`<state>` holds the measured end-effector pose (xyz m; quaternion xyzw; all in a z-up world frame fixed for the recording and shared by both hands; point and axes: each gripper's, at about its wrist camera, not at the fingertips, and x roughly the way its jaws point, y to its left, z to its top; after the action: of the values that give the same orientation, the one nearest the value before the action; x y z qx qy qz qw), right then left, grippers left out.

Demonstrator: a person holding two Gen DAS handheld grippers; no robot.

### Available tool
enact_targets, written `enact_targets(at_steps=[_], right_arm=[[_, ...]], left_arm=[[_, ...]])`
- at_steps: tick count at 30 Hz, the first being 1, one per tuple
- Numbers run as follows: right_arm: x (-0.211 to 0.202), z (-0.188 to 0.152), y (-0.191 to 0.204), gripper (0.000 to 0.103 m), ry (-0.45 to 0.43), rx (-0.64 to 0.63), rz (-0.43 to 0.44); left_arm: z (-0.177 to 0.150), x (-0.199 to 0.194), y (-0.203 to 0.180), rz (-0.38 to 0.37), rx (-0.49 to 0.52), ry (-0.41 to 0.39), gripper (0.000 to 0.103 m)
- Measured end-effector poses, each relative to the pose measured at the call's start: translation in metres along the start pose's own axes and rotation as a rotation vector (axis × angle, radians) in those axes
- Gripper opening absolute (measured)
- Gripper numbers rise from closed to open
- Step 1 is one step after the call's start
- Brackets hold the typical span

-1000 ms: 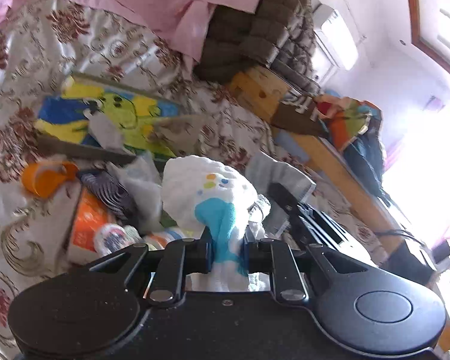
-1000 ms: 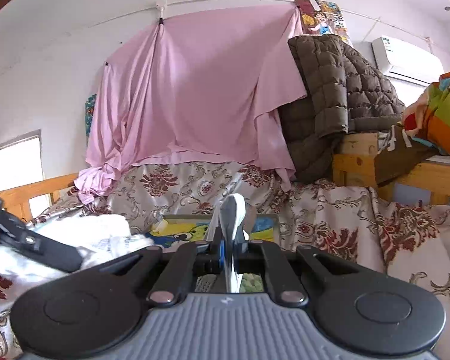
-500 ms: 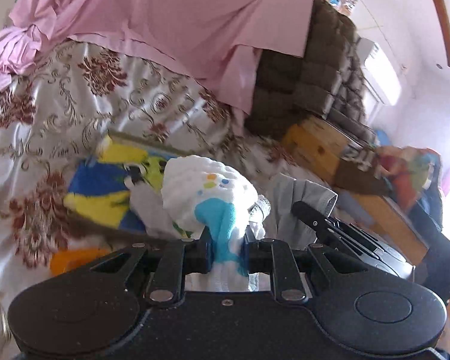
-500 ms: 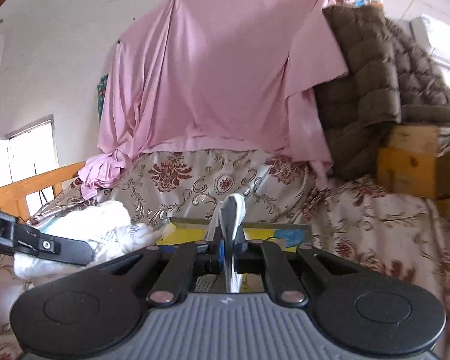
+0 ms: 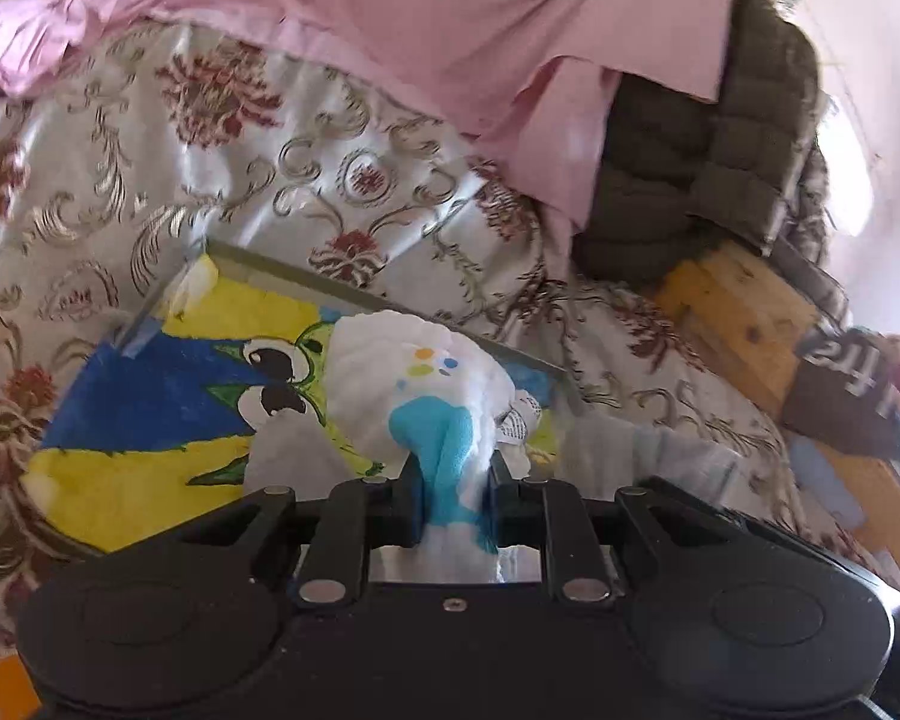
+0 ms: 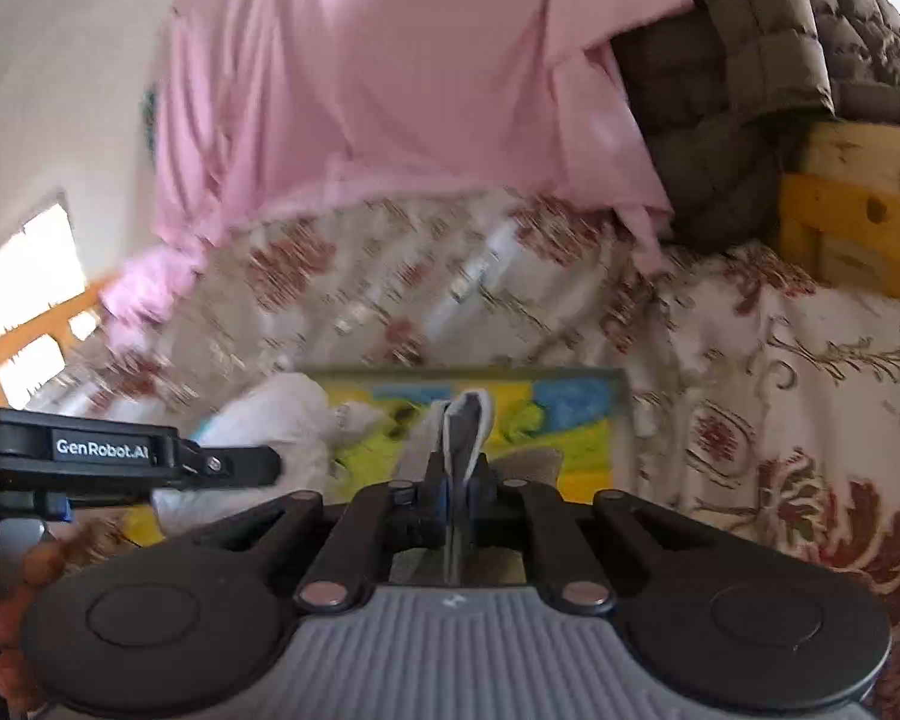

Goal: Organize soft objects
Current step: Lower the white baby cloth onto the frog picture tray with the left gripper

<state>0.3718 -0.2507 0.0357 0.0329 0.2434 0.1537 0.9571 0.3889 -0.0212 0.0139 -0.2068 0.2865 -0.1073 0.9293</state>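
**Two soft items in transit toward a cartoon tray on the bed**

The left hand-held gripper point(image 5: 450, 480) is clenching a white bundle point(image 5: 414, 390) with a blue patch and coloured dots, the cloth bulging out ahead of its jaws. The right hand-held gripper point(image 6: 456, 480) is pinching a thin grey cloth point(image 6: 465, 432), its folded edge standing upright between nearly closed jaws. Both are tilting downward over a bed point(image 5: 150, 180) covered in a floral spread.

Just ahead of and below each hand-held gripper is lying a flat tray point(image 5: 150, 420) printed with a yellow, blue and green cartoon. A pale scrap point(image 5: 288, 450) is resting on it, close in front of the left hand-held gripper. In the right wrist view the left hand-held gripper point(image 6: 234, 465) is showing off to the left, its bundle point(image 6: 270, 420) hanging over the tray's near corner, with part of a hand point(image 6: 6, 618) visible at the frame's lower edge.

Beyond the tray, a pink sheet point(image 5: 390, 30) is draping the wall and a brown quilted jacket point(image 5: 720, 150) is slumping over a wooden frame point(image 5: 750, 324) to the right.

Judging from this, pickup is done for both pieces, and neither is set down yet. Lowering and releasing them is left, probably onto the tray. How many other items are waiting cannot be told.
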Motion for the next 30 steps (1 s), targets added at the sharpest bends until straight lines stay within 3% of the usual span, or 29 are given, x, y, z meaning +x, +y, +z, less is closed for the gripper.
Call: enact_targets(at_steps=[5,8,16,18,20,30], right_arm=[[0.013,0.002,-0.012,0.011,0.06,-0.05,-0.087],[0.017,0.0,-0.019,0.013,0.081,-0.031,-0.08],[0.025,-0.006,-0.021,0.029,0.126,-0.043,-0.073],[0.026,-0.006,-0.019,0.039,0.129,-0.053,-0.079],[0.025,-0.007,-0.019,0.057,0.123,-0.065,-0.096],[0.023,-0.005,-0.022,0.078,0.113,-0.063,-0.125]], left_arm=[[-0.007,0.029,-0.002,0.059,0.006,0.032,0.021],[-0.01,0.04,-0.005,0.081,0.02,0.056,0.021],[-0.017,0.051,-0.017,0.116,0.09,0.105,0.023],[-0.018,0.052,-0.021,0.13,0.111,0.104,0.026],[-0.018,0.052,-0.023,0.134,0.113,0.103,0.03],[-0.015,0.041,-0.025,0.146,0.13,0.054,0.057]])
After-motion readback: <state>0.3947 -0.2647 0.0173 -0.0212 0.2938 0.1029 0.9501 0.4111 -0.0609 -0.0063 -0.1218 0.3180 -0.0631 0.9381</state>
